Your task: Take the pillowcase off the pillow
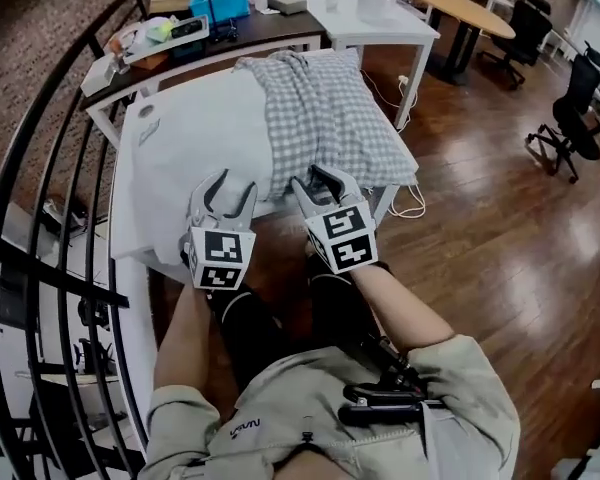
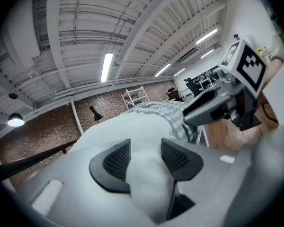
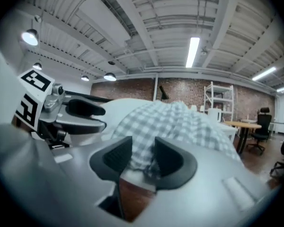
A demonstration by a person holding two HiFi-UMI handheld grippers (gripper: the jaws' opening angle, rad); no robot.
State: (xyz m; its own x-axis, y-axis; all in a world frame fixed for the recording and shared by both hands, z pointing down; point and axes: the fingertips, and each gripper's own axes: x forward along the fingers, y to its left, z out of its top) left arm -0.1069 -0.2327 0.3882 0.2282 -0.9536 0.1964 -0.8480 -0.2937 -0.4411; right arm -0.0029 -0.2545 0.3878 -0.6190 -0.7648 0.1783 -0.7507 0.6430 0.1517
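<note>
A white pillow (image 1: 195, 133) lies on a white table (image 1: 382, 196). A grey-checked pillowcase (image 1: 325, 118) covers its right part, bunched up, and the left part of the pillow is bare. Both grippers hover at the table's near edge. My left gripper (image 1: 225, 196) is open at the bare pillow's near side; in the left gripper view the white pillow (image 2: 142, 126) fills the gap between the spread jaws (image 2: 144, 159). My right gripper (image 1: 318, 181) is open at the pillowcase's near hem; the checked cloth (image 3: 180, 122) shows between its jaws (image 3: 143, 159), and the pads do not press on it.
A black railing (image 1: 40, 198) curves along the left. Behind the table stands a dark desk with a blue bin (image 1: 220, 3), then a white table (image 1: 375, 13) and a round wooden one (image 1: 470, 8). Office chairs (image 1: 570, 118) stand on the wooden floor at right. A cable (image 1: 410, 203) hangs by the table.
</note>
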